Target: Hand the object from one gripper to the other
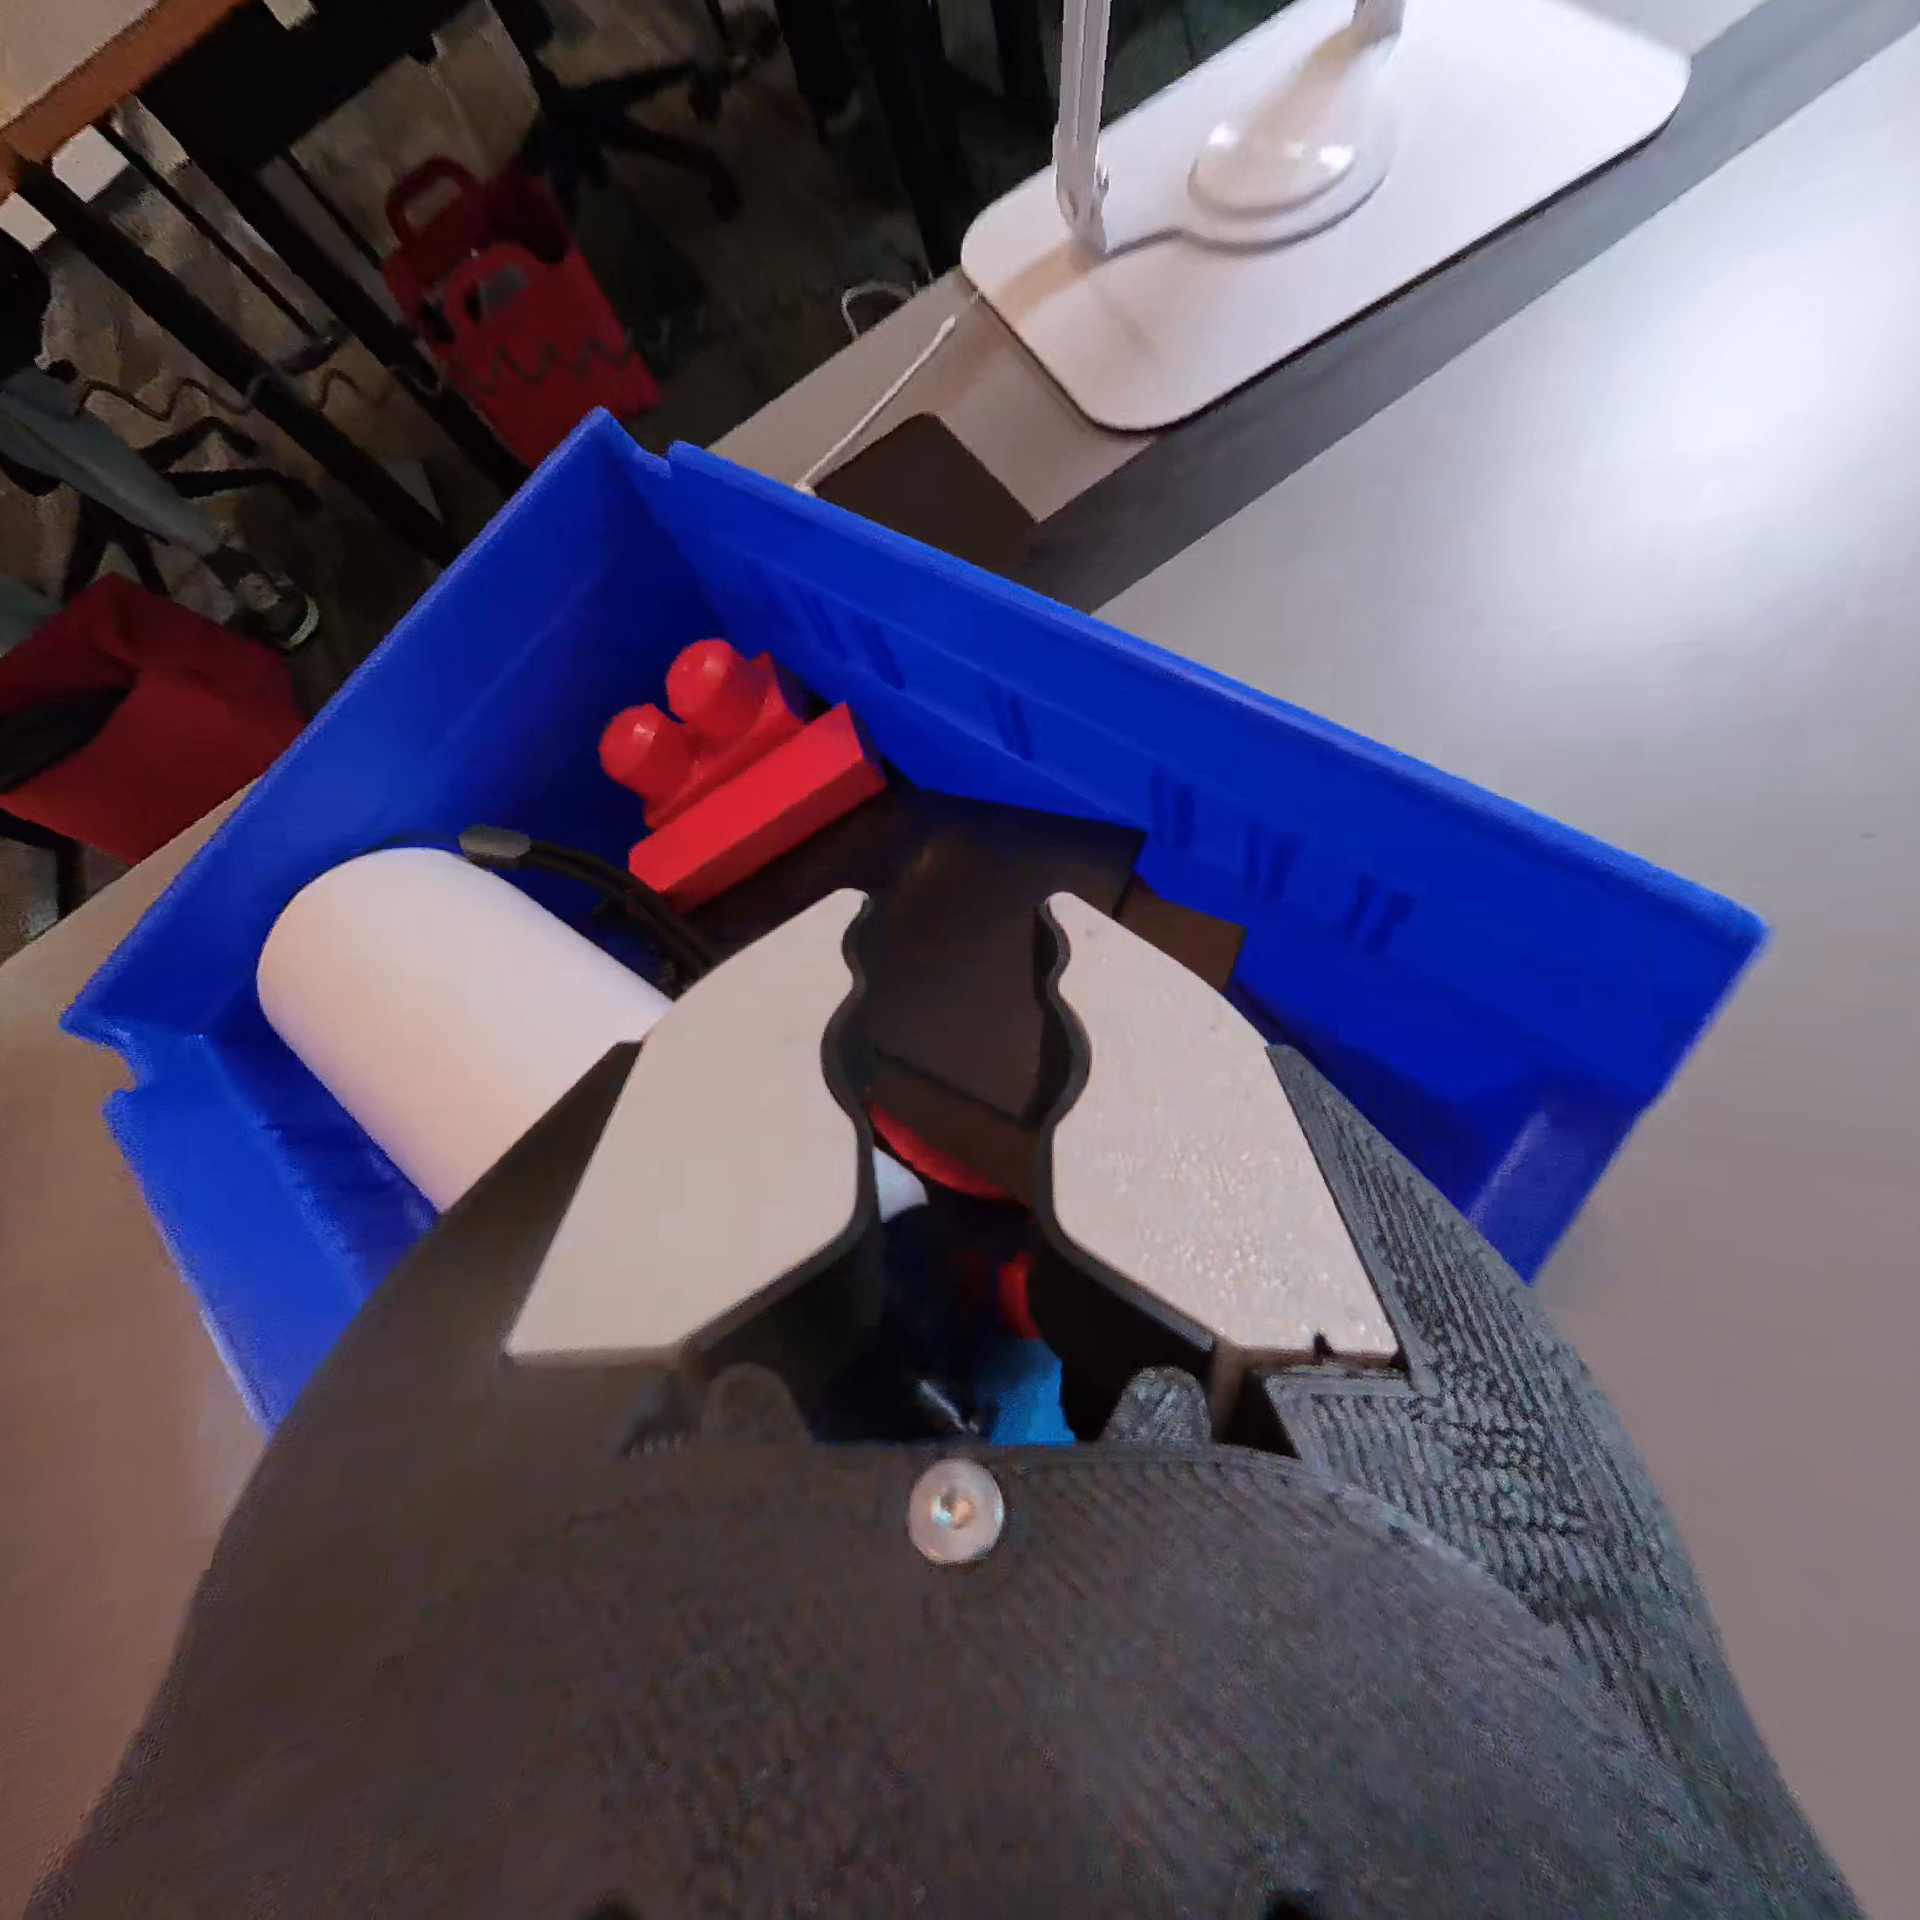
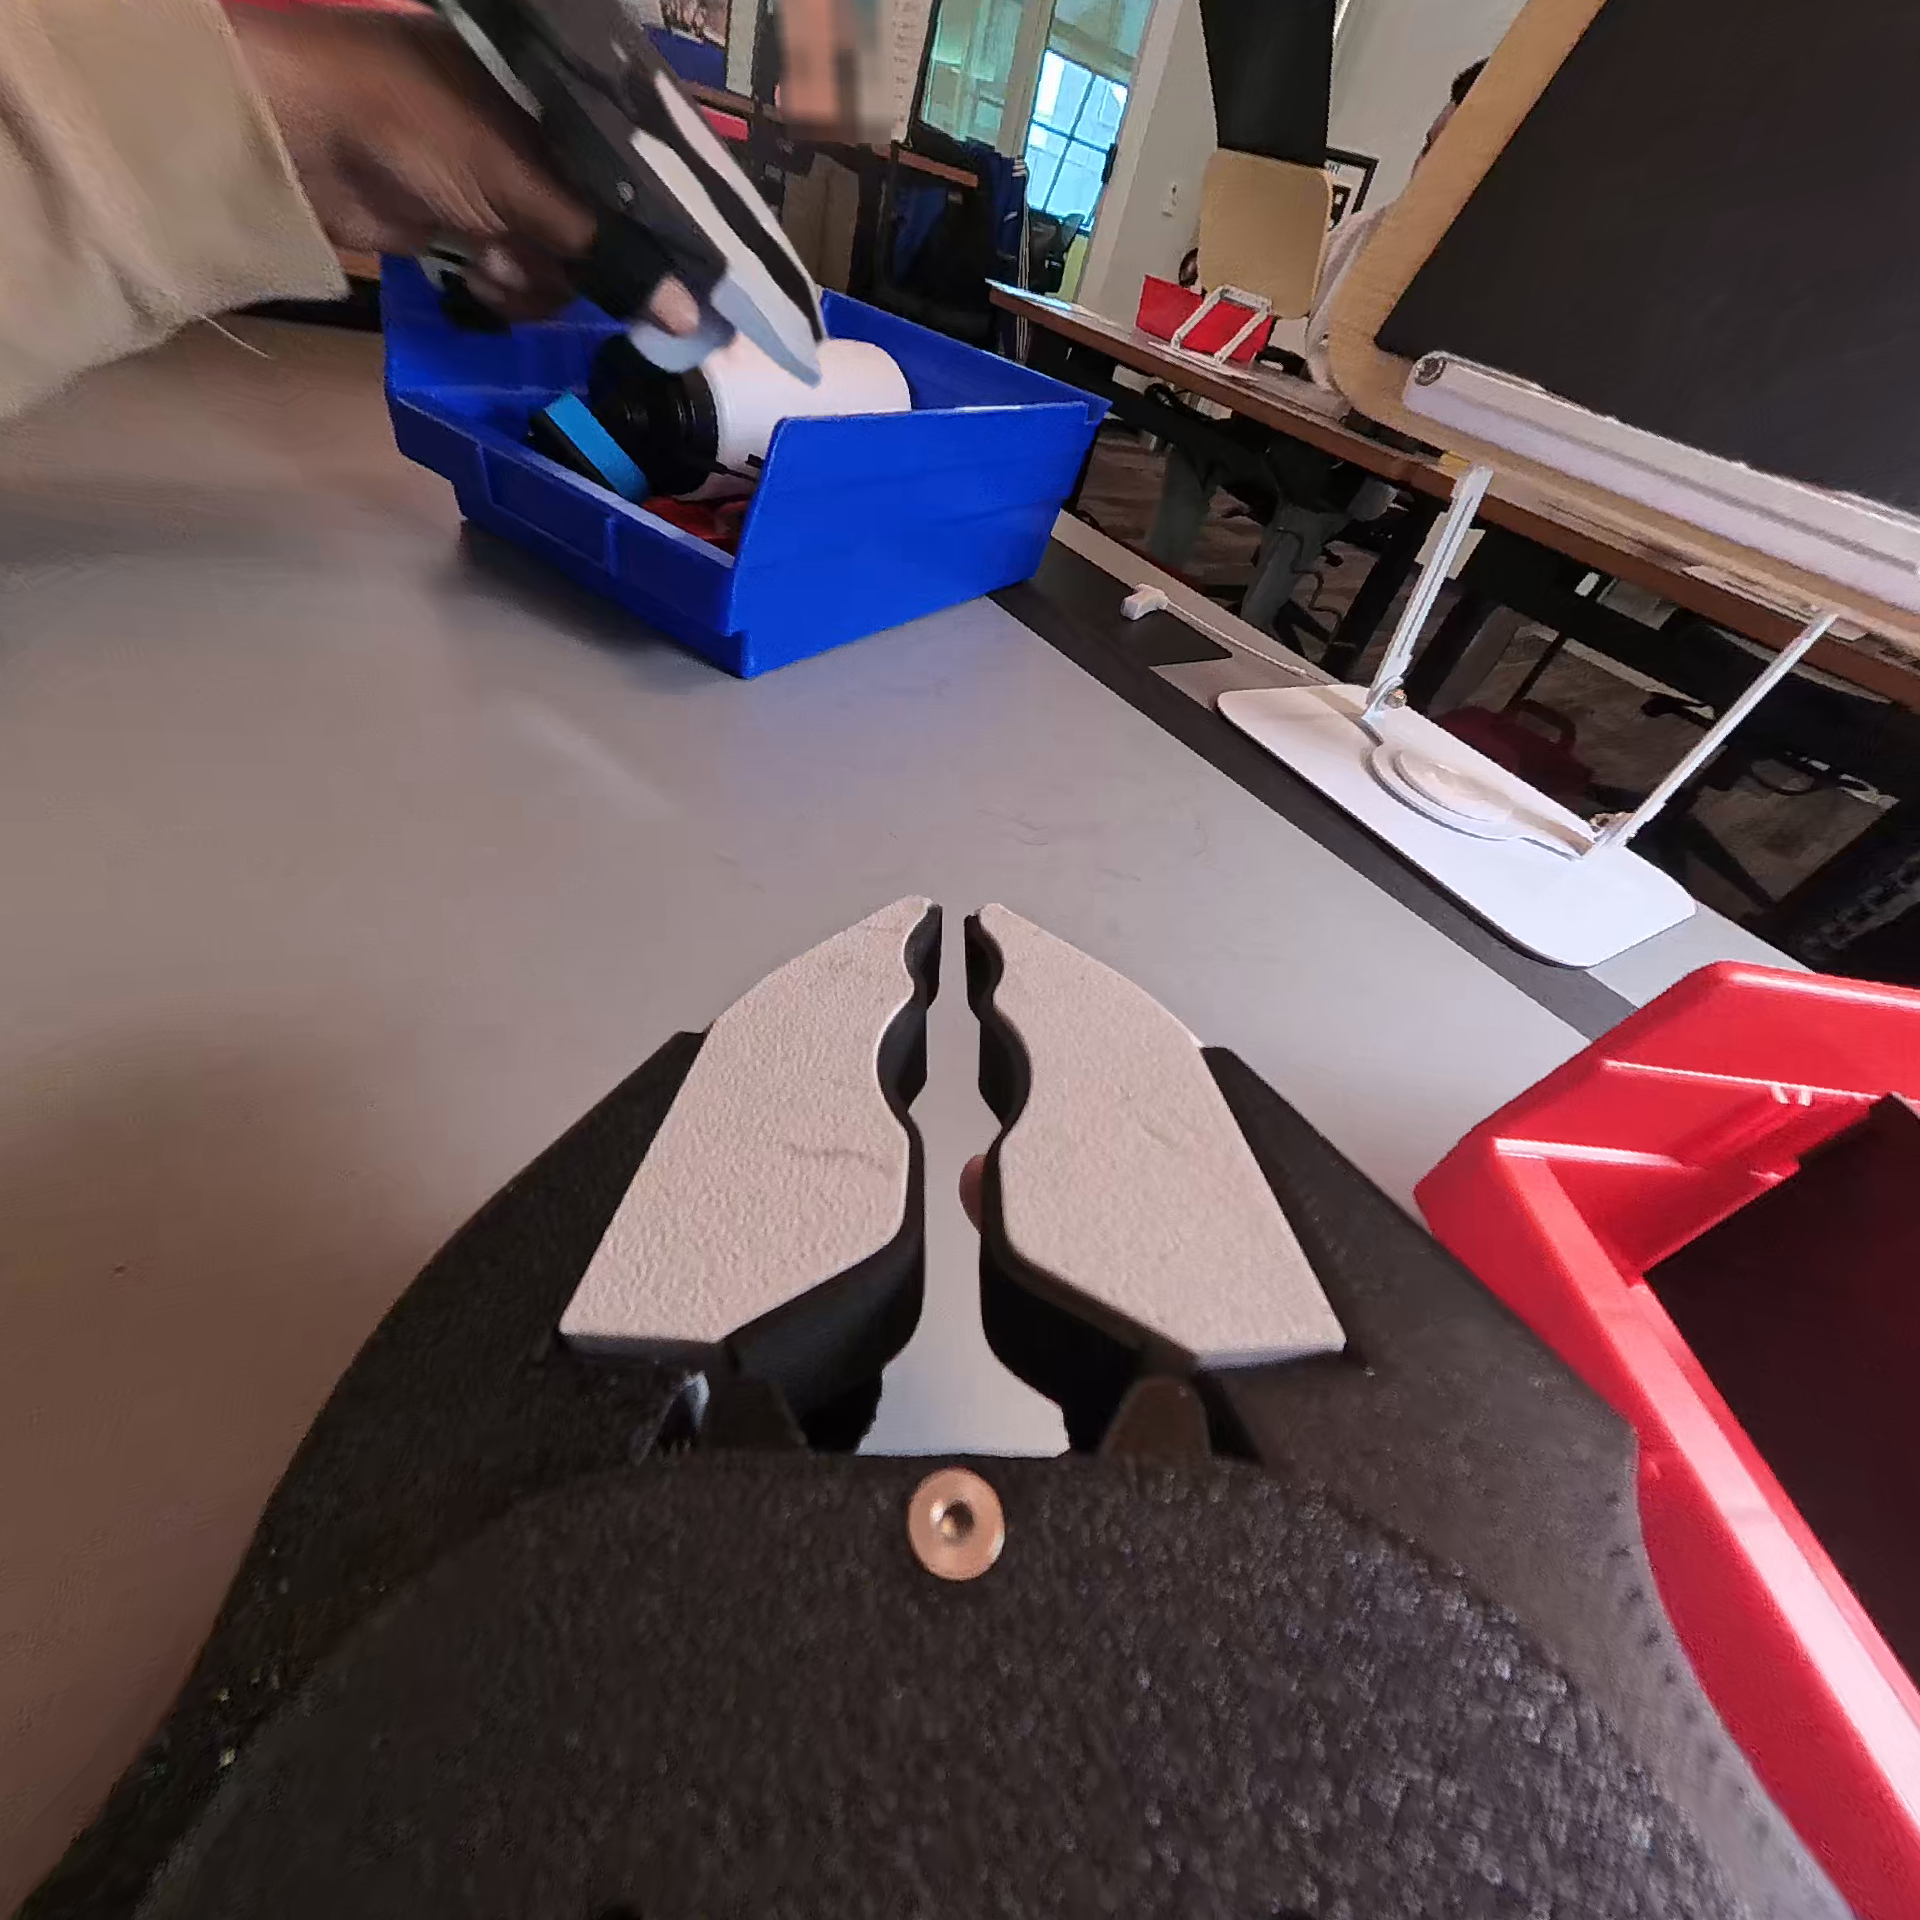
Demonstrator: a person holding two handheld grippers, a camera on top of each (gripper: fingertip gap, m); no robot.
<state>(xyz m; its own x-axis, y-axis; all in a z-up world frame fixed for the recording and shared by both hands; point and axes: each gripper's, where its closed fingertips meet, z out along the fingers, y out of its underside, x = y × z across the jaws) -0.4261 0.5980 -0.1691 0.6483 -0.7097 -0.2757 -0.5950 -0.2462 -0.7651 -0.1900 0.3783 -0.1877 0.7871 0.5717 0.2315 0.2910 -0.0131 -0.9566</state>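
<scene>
A blue bin (image 1: 1039,665) on the grey table holds a white bottle with a black cap (image 1: 416,997), a red studded block (image 1: 727,769), a dark flat piece (image 1: 956,977) and other small items. My left gripper (image 1: 956,914) is open and hovers over the bin, with the dark flat piece showing in the gap between its fingers. In the right wrist view it (image 2: 790,343) points down into the blue bin (image 2: 904,520) close to the white bottle (image 2: 831,390). My right gripper (image 2: 954,920) is shut and empty, low over the table, well apart from the bin.
A red bin (image 2: 1558,1195) stands at my right gripper's right side. A white stand base (image 2: 1455,831) with a dark screen (image 2: 1662,208) sits at the table's far edge; the base also shows in the left wrist view (image 1: 1299,260). Bare grey table (image 2: 520,831) lies between the two bins. The left gripper's tips are roughly 35 cm from the right gripper's.
</scene>
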